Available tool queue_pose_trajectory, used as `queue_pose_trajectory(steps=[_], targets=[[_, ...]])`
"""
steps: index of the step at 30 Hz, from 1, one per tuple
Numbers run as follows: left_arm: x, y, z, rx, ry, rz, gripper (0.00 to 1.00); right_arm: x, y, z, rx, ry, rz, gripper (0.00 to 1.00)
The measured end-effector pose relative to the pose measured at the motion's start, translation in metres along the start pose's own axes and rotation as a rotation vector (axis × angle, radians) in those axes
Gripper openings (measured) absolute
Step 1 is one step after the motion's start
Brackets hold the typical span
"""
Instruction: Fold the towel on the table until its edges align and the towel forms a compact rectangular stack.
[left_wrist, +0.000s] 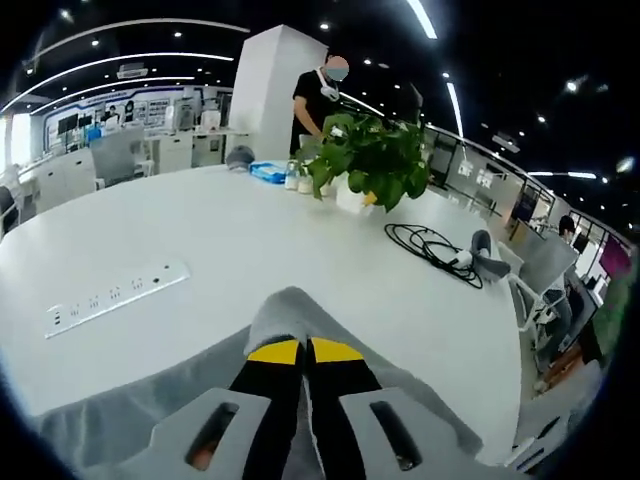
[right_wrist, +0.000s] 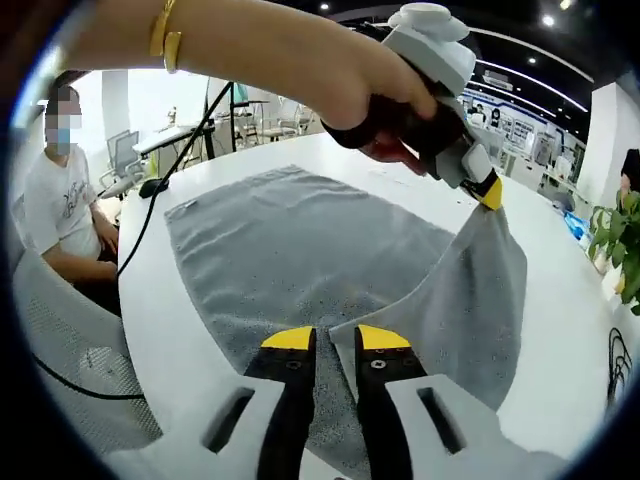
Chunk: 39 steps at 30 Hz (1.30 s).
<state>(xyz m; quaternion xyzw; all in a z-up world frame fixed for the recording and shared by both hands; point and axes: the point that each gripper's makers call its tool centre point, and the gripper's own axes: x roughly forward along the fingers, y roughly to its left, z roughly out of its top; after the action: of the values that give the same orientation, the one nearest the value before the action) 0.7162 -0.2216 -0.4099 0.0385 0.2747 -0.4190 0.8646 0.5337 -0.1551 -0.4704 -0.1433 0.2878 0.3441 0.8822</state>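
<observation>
Grey towel (right_wrist: 300, 250) lies spread over the near part of the white table (right_wrist: 560, 370) in the right gripper view, its far edge flat and its right side lifted into a raised fold. At the left of that view a seated person (right_wrist: 60, 215) in a white shirt sits beside the table, and a black cable (right_wrist: 165, 185) runs down across the table edge near them. Toward the middle, the right gripper (right_wrist: 335, 338) has its yellow-tipped jaws pressed together on the near corner of the towel, pinching the cloth. Further right, a hand (right_wrist: 375, 95) wearing a gold bracelet (right_wrist: 165, 30) holds the left gripper (right_wrist: 490, 193), whose yellow tip pinches the towel's far right corner and holds it up off the table. A green plant (right_wrist: 625, 245) shows at the far right.

In the left gripper view, a white power strip (left_wrist: 115, 297) lies on the table at the left. In the middle, the left gripper (left_wrist: 303, 350) has its jaws closed on a bunched edge of the grey towel (left_wrist: 290, 315), which drapes around them. Beyond, a leafy plant (left_wrist: 370, 155) stands on the table, with a person (left_wrist: 320, 95) in black behind it. To the right a coiled black cable (left_wrist: 430, 245) lies on the table.
</observation>
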Motion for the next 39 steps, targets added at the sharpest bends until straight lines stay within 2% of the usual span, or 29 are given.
queue_pose_trajectory(steps=[8,10,14,16,19,24,25,31,34,39], targets=[[0.0,-0.002,0.002,0.016,-0.005,-0.027,0.02,0.02,-0.005,-0.014,0.027,0.044,-0.015,0.13],[0.0,-0.004,0.0,0.014,-0.003,-0.029,0.02,0.025,-0.005,-0.021,0.036,0.074,-0.022,0.13],[-0.002,-0.001,-0.001,0.009,-0.012,-0.036,0.02,0.031,-0.003,-0.024,0.031,0.082,-0.029,0.13],[-0.004,-0.001,-0.002,-0.004,-0.014,-0.036,0.02,0.031,-0.007,-0.024,0.033,0.084,-0.061,0.13],[-0.005,0.0,-0.006,-0.02,-0.018,-0.033,0.02,0.033,-0.005,-0.021,0.034,0.07,-0.059,0.14],[-0.007,0.002,-0.011,-0.03,-0.009,-0.031,0.02,0.042,-0.004,-0.027,0.004,0.095,-0.066,0.13],[-0.007,0.003,-0.012,-0.035,-0.009,-0.029,0.02,0.044,-0.005,-0.025,0.021,0.073,-0.076,0.13],[-0.009,0.006,-0.013,-0.037,-0.009,-0.026,0.02,0.041,-0.006,-0.024,0.035,0.069,-0.075,0.09],[-0.008,0.009,-0.016,-0.041,-0.003,-0.031,0.02,0.038,-0.007,-0.024,0.086,0.057,-0.064,0.05],[-0.009,0.012,-0.017,-0.049,-0.004,-0.029,0.02,0.031,-0.009,-0.021,0.12,0.04,-0.072,0.04]])
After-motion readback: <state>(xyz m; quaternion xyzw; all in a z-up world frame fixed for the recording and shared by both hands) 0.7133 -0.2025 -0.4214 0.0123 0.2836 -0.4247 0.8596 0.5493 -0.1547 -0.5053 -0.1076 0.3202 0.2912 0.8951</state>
